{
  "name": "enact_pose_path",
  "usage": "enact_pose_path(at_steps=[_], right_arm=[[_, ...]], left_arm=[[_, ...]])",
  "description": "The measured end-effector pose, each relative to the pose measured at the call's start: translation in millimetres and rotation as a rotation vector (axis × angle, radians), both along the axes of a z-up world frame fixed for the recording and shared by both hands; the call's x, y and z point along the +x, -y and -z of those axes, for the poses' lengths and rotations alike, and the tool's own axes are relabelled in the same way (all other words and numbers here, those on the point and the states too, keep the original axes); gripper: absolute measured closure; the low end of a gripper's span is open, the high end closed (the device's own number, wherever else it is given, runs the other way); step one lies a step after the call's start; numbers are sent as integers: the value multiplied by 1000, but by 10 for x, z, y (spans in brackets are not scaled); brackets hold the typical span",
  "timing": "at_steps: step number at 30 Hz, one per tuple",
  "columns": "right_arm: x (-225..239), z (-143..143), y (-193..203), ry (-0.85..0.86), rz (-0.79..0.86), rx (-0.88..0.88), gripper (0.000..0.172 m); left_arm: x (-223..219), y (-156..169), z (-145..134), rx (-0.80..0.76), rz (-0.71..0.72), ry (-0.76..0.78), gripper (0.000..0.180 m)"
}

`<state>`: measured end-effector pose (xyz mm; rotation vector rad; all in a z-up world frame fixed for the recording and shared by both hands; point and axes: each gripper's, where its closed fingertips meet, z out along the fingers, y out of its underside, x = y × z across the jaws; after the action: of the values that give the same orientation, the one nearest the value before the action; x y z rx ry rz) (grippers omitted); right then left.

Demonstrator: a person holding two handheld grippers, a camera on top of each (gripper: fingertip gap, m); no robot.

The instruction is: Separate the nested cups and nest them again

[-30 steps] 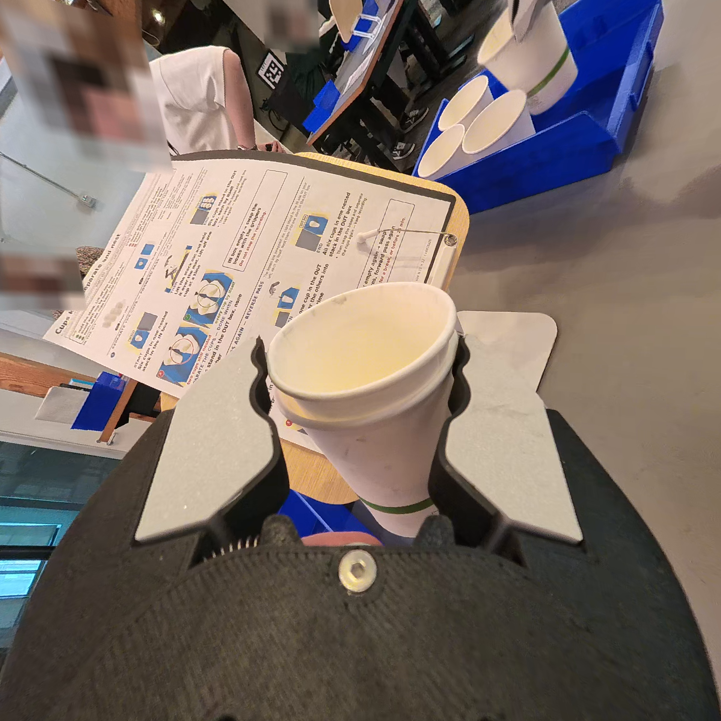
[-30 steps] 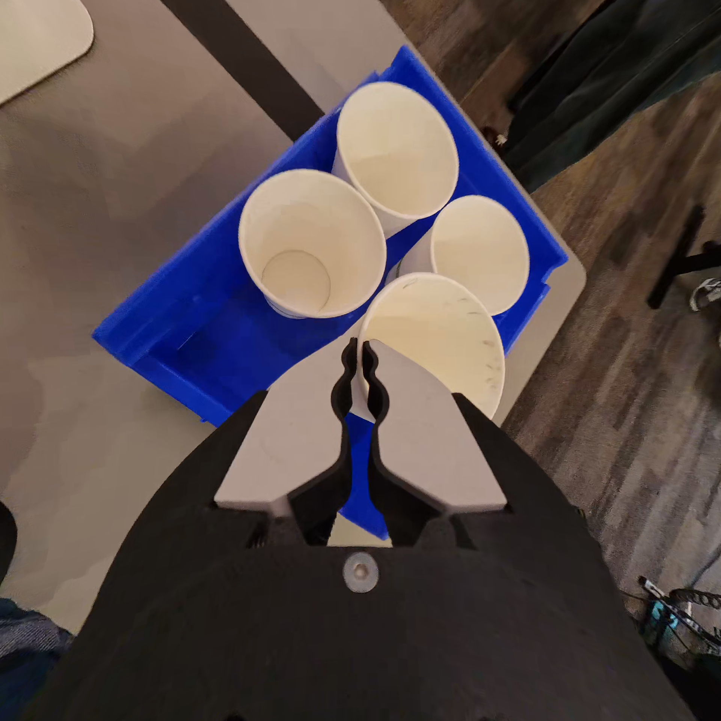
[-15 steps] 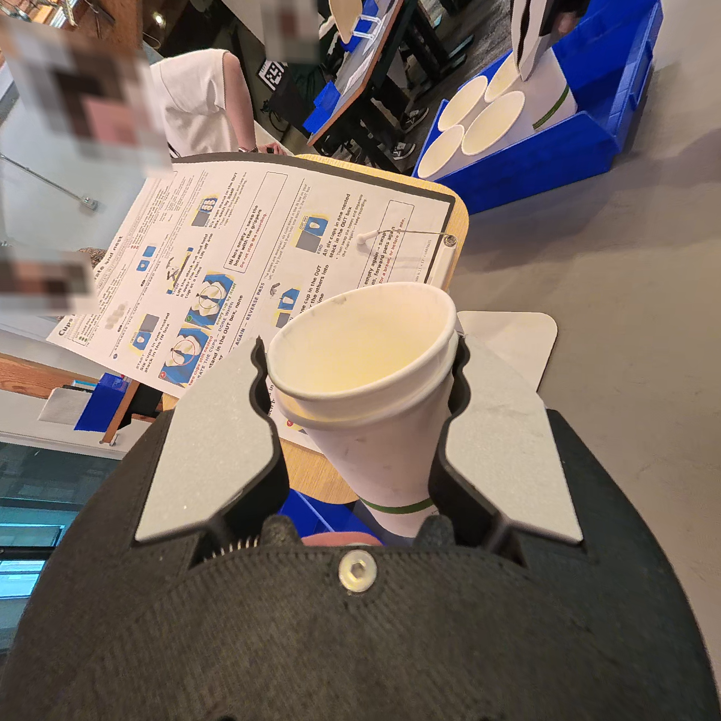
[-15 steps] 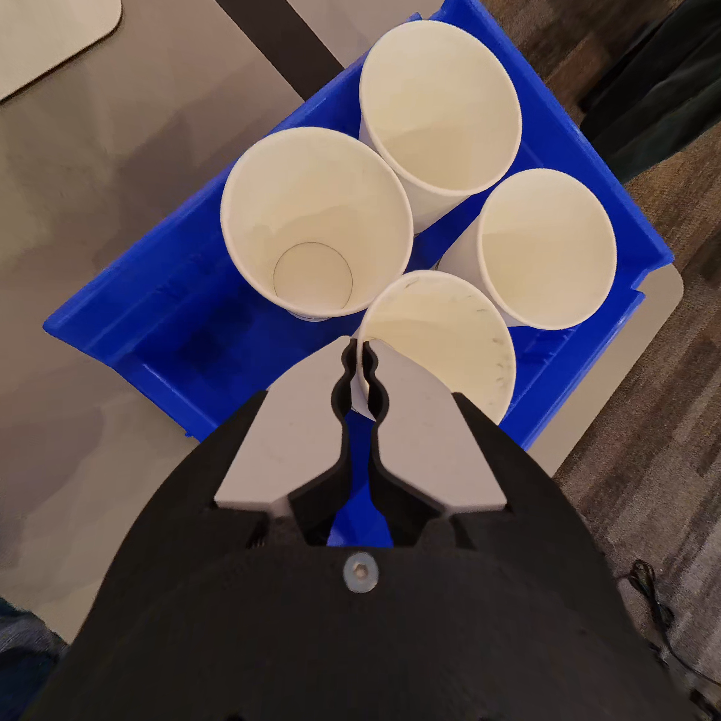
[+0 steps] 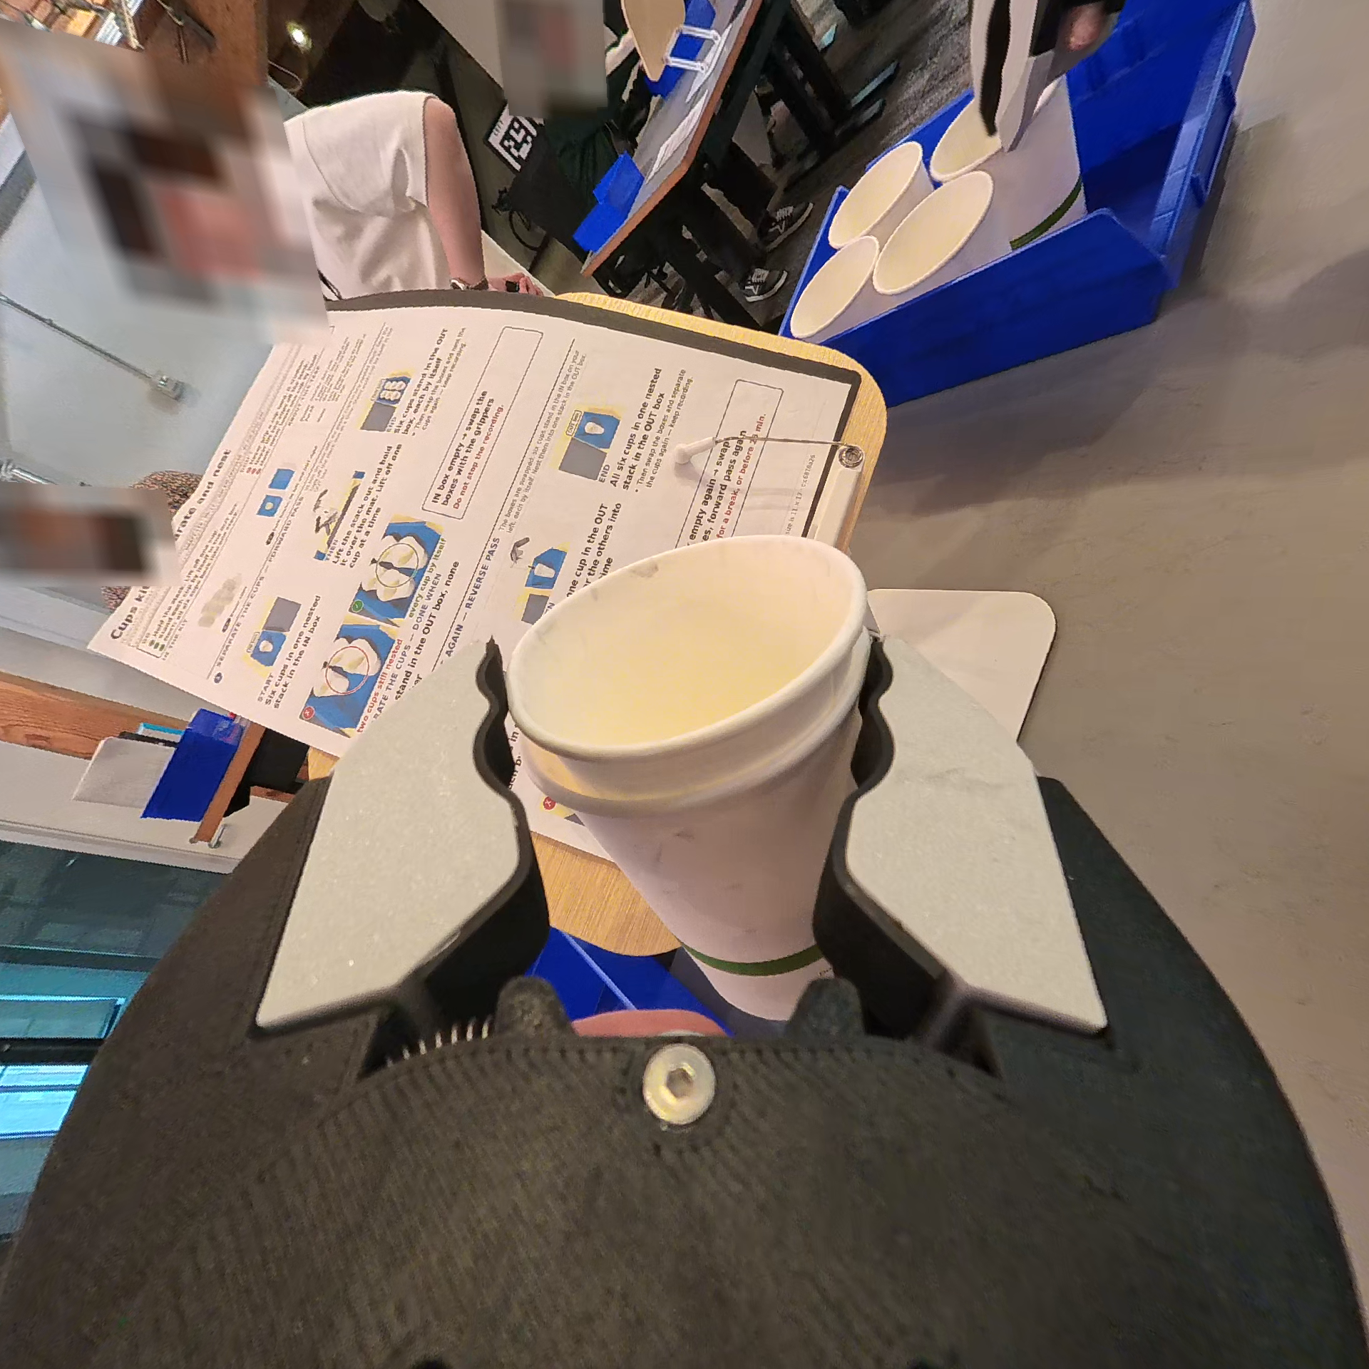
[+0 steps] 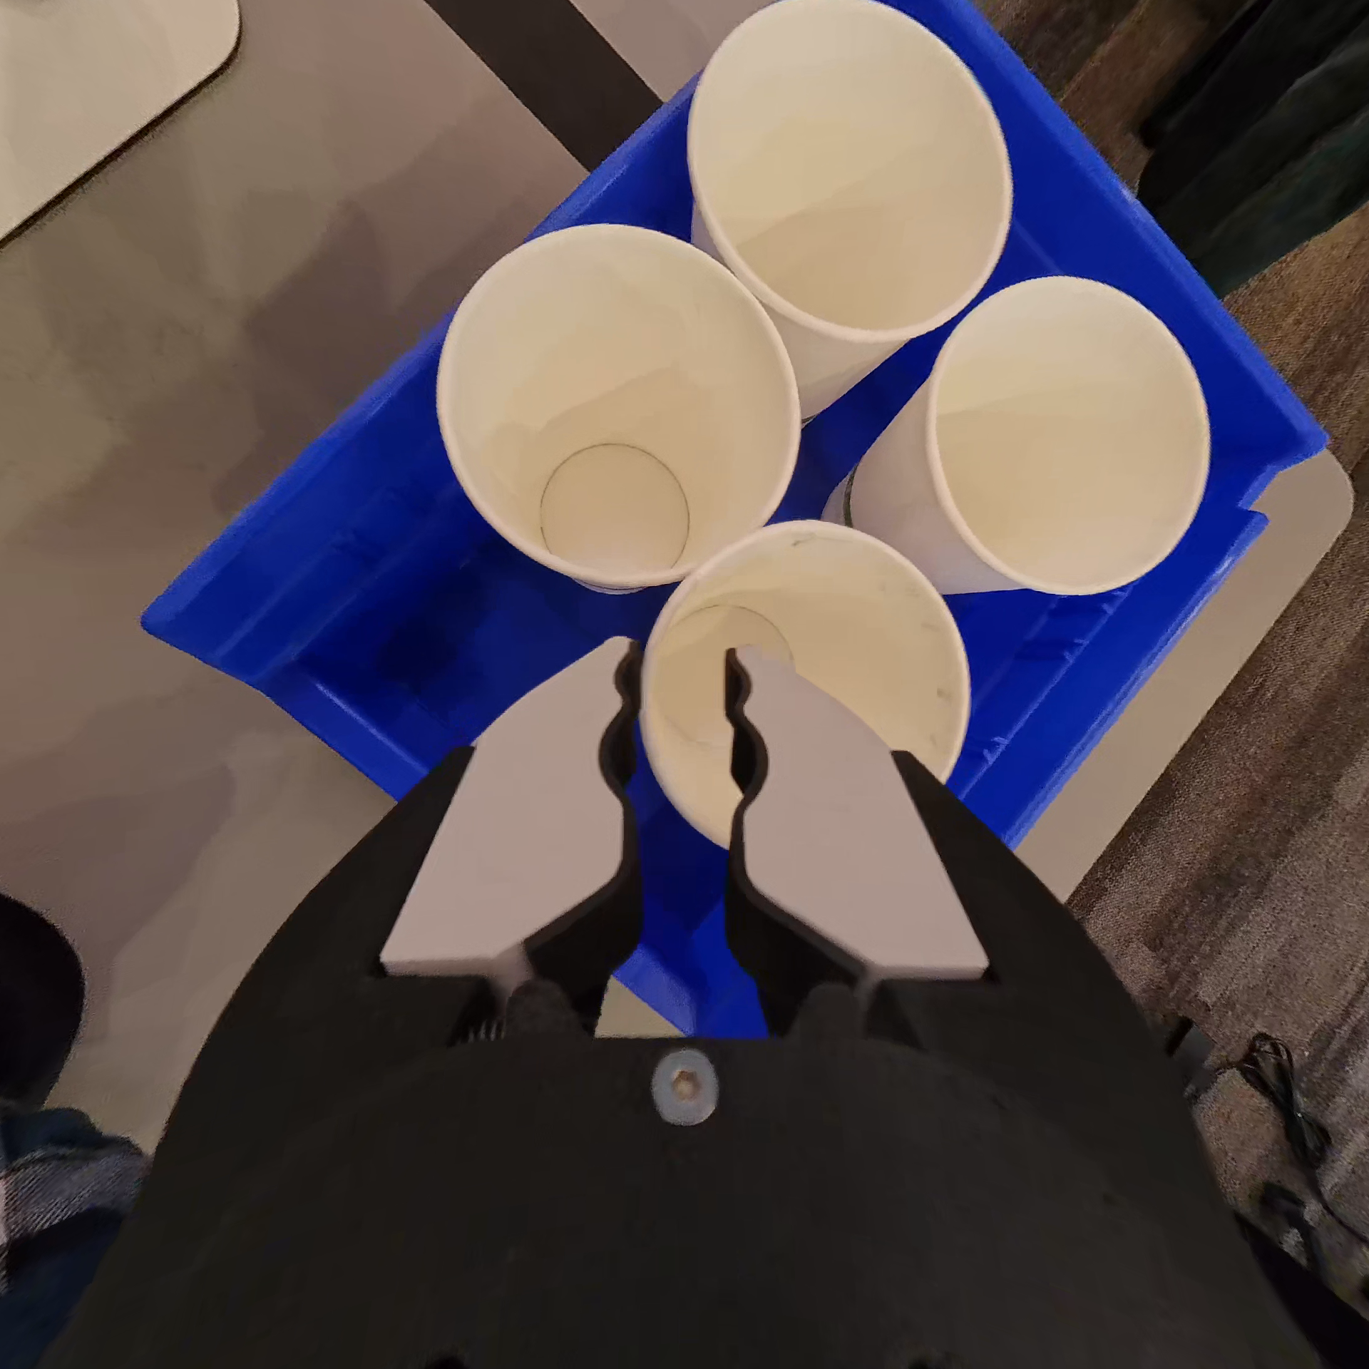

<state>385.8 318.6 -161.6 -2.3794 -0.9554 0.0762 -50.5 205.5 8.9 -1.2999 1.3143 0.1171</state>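
Note:
My left gripper [image 5: 683, 652] is shut on a stack of nested white paper cups [image 5: 689, 741], with two rims showing, and holds it tilted above the table. In the right wrist view my right gripper [image 6: 680, 652] is open over the blue bin [image 6: 355, 593]. One finger is inside a white cup [image 6: 852, 667] and the other is outside it; the wall stands between the pads, which do not pinch it. This cup stands in the bin beside three other single cups [image 6: 615, 400]. The bin with its cups [image 5: 933, 230] also shows in the left wrist view.
A clipboard with a printed instruction sheet [image 5: 518, 459] stands behind the stack. A white mat [image 5: 978, 637] lies on the grey table. A person in a white shirt [image 5: 370, 192] sits beyond it. The bin sits near the table's edge, with wood floor [image 6: 1222, 815] past it. Tip to tip, the grippers are about 50 cm apart.
My right gripper came down over the bin with the cup pinched by its wall, then opened and let go of it. The left gripper and its stack have not moved.

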Motion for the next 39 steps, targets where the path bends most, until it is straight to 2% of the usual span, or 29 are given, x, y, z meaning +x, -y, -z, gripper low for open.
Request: enact_pose_path(at_steps=[3,12,13,15,18,19,21,23,26,29,33,35,39], right_arm=[[4,76,4,19,-6,-32,168],[17,82,-101,26,0,4,168],[13,75,-103,23,4,4,167],[5,58,-82,24,9,-1,148],[0,-54,-33,42,22,15,130],[2,-127,-4,63,29,28,125],[-118,-407,61,84,0,109,125],[-488,-826,144,54,-107,249,125],[-1359,-1447,404,-35,-393,490,124],[-2394,-1771,857,-88,-762,672,117],[-3456,-1702,1537,-142,-1155,724,117],[-3741,-1586,1692,-126,-1245,734,119],[-4010,-1390,1800,-124,-1334,710,127]], left_arm=[[-4,2,-4,1,-1,0,90],[5,6,4,-1,1,-1,90],[6,6,6,-1,1,-2,90],[7,6,6,-2,1,-1,90],[1,9,-6,-3,3,6,90],[-2,12,-13,-4,5,10,90],[-3,27,-26,-11,14,20,90],[20,72,-45,-39,51,51,90],[41,142,-81,-90,111,105,90],[57,201,-78,-156,167,141,90],[99,285,-48,-219,230,156,90],[109,318,-8,-241,243,136,90],[151,366,98,-278,266,91,90]])
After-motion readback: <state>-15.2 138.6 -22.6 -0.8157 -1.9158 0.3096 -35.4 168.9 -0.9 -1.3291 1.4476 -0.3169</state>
